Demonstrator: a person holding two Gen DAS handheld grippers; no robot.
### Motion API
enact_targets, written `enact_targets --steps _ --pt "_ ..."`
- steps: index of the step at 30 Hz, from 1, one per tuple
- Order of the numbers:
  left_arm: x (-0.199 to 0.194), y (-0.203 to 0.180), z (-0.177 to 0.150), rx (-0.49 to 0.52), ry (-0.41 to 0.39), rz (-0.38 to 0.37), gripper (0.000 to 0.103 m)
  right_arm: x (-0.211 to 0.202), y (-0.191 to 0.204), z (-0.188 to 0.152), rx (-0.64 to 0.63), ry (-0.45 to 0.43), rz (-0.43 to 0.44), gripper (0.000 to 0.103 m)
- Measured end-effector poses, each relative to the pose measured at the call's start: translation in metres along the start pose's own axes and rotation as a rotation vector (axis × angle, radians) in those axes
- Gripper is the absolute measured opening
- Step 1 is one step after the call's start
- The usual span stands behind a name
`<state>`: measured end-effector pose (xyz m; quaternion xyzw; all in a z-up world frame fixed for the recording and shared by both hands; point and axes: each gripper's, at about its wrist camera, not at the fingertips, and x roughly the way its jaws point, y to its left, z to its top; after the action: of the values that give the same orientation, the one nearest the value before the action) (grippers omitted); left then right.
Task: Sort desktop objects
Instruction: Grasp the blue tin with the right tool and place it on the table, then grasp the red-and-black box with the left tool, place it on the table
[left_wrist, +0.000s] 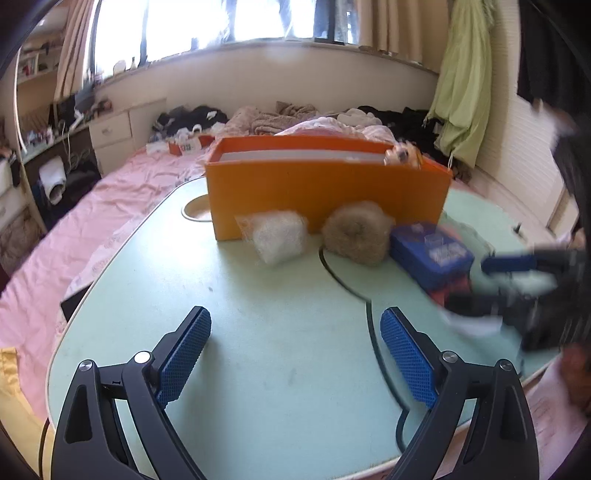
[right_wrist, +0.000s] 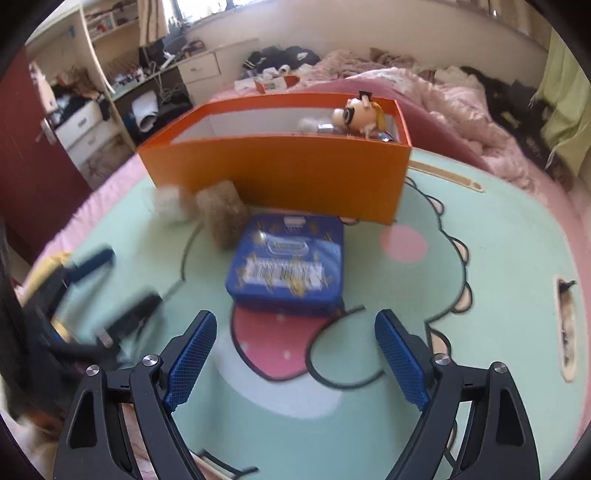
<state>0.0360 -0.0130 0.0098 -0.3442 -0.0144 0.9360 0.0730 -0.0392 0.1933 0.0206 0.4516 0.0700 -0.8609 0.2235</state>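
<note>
The left gripper (left_wrist: 295, 350) fills the lower part of the left wrist view, its 2 blue-padded fingers (left_wrist: 184, 354) spread wide with only bare tabletop between them. The right gripper (right_wrist: 295, 354) sits the same way at the bottom of the right wrist view, jaws wide apart and holding nothing; the same tool shows as a dark blur at the right edge of the left wrist view.

Just above the right gripper's fingertips, in the middle of that frame, lies a flat blue tin (right_wrist: 286, 266) with a white label, resting on the red mouth of a cartoon printed on the mint-green table (right_wrist: 498, 258). Up and left of the tin stands a tan fluffy pom-pom (right_wrist: 221, 214), and beside it, further left, a blurred white fluffy bundle (right_wrist: 170, 203); both sit against the front wall of an orange box (right_wrist: 280, 173). The box is open on top and spans the upper middle of the frame. In its upper right corner a small cartoon figurine (right_wrist: 360, 114) pokes above the rim, with a few small items around it too blurred to name.

Behind the table a pink bed (left_wrist: 122, 192) carries heaped blankets and clothes.
</note>
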Motion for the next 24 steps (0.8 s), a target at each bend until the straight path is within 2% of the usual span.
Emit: enact_targets --steps 3,5,7,9,11,12,14,16,20,22,24 --pt "-0.012 0.011 0.039 -0.083 -0.053 -0.028 0.093 0.006 0.005 -0.002 -0.042 0.003 -0.049 0.102" --pt "-0.013 0.012 0.078 -0.09 -0.043 -0.048 0.093 0.008 0.006 -0.001 -0.053 0.009 -0.042 0.103" --pt "0.004 0.008 0.122 -0.063 0.066 -0.053 0.093 0.008 0.003 -0.002 -0.049 0.004 -0.038 0.103" --pt "0.031 0.006 0.152 -0.052 0.212 -0.117 0.093 0.007 0.001 -0.004 -0.044 -0.003 -0.04 0.103" --pt "0.069 0.005 0.172 -0.069 0.398 -0.181 0.075 0.006 -0.001 -0.005 -0.043 -0.005 -0.04 0.103" --pt "0.086 0.004 0.176 -0.081 0.482 -0.205 0.072 0.006 -0.001 -0.004 -0.043 -0.005 -0.039 0.103" --pt "0.111 -0.001 0.175 -0.084 0.603 -0.237 0.068 0.006 -0.002 -0.005 -0.043 -0.006 -0.039 0.103" --pt "0.13 -0.005 0.172 -0.074 0.676 -0.203 0.063 0.006 -0.001 -0.004 -0.043 -0.006 -0.038 0.103" --pt "0.156 -0.013 0.163 -0.063 0.756 -0.175 0.061 0.005 -0.001 -0.005 -0.043 -0.007 -0.038 0.103" --pt "0.161 -0.009 0.163 -0.116 0.773 -0.222 0.06 0.005 0.0 -0.005 -0.042 -0.007 -0.039 0.103" --pt "0.165 -0.009 0.163 -0.125 0.786 -0.243 0.06 0.005 -0.001 -0.005 -0.042 -0.007 -0.037 0.103"
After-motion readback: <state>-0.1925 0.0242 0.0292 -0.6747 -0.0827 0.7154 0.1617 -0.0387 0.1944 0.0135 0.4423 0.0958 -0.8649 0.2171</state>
